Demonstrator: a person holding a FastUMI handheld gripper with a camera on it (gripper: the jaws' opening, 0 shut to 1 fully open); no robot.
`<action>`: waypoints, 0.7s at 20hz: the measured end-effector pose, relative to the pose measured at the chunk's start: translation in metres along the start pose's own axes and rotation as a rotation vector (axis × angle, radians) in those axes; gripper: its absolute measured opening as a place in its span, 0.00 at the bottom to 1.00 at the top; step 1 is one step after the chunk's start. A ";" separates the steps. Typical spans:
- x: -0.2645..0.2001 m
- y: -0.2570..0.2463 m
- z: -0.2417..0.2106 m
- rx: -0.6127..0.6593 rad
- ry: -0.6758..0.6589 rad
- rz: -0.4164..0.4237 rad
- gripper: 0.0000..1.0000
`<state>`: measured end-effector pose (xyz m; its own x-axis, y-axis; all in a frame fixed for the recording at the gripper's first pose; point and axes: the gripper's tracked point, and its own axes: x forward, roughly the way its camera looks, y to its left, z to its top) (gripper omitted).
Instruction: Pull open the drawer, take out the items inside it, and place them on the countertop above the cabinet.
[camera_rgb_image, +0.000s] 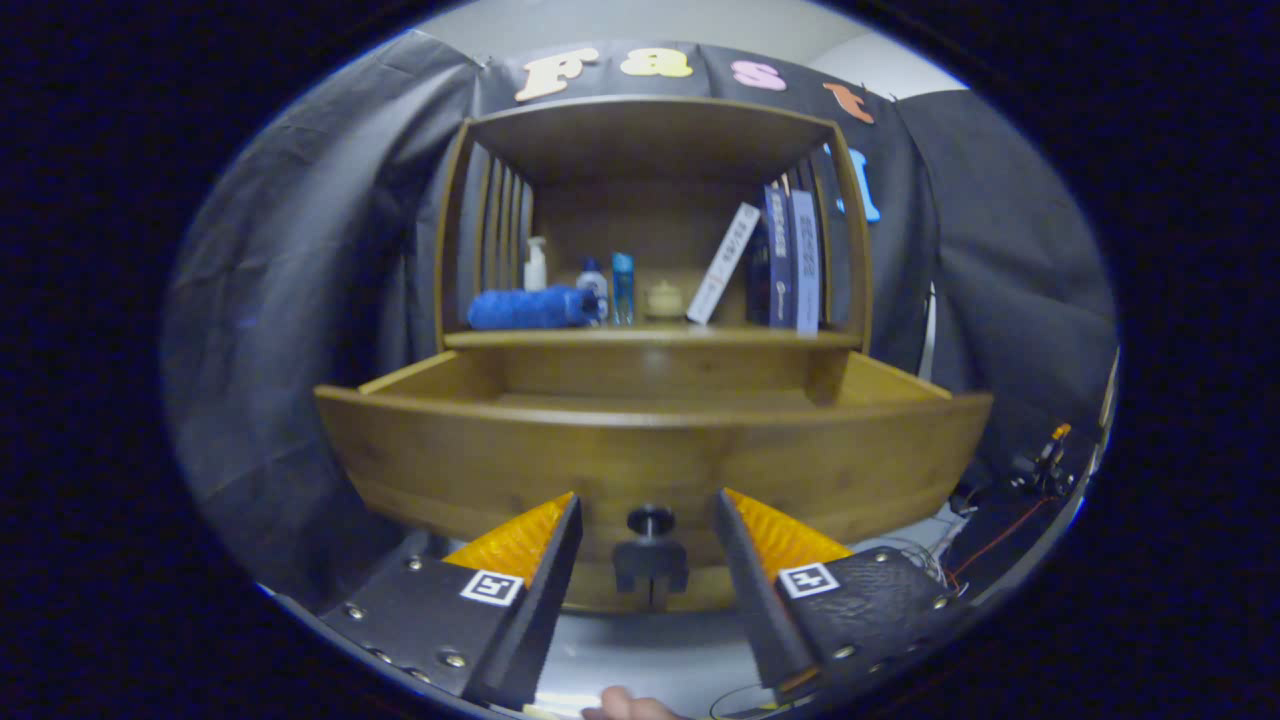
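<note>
The wooden drawer (650, 450) stands pulled out toward me, its front panel just ahead of the fingers. Its dark round knob (650, 520) sits on the panel, level with the fingertips and centred in the gap between them, touching neither. My gripper (648, 505) is open. The drawer's inside is hidden behind its front panel, so I cannot tell what lies in it. Above the drawer runs the wooden countertop (650, 337) of the cabinet, under a shelf box.
On the countertop stand a rolled blue towel (530, 308), a white pump bottle (536, 264), two small blue bottles (622, 288), a small pale jar (664, 298) and several books (790, 260). Cables and a small device (1045, 462) lie lower right. A fingertip (625, 705) shows below.
</note>
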<state>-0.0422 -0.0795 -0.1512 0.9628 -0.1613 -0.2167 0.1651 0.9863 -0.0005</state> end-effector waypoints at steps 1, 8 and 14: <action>-0.001 -0.001 0.021 -0.005 -0.021 -0.002 0.69; 0.063 -0.017 0.094 -0.081 0.163 -0.072 0.89; 0.131 -0.013 0.007 -0.056 0.704 -0.031 0.89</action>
<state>0.0835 -0.1141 -0.1725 0.5873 -0.1470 -0.7959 0.1610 0.9849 -0.0631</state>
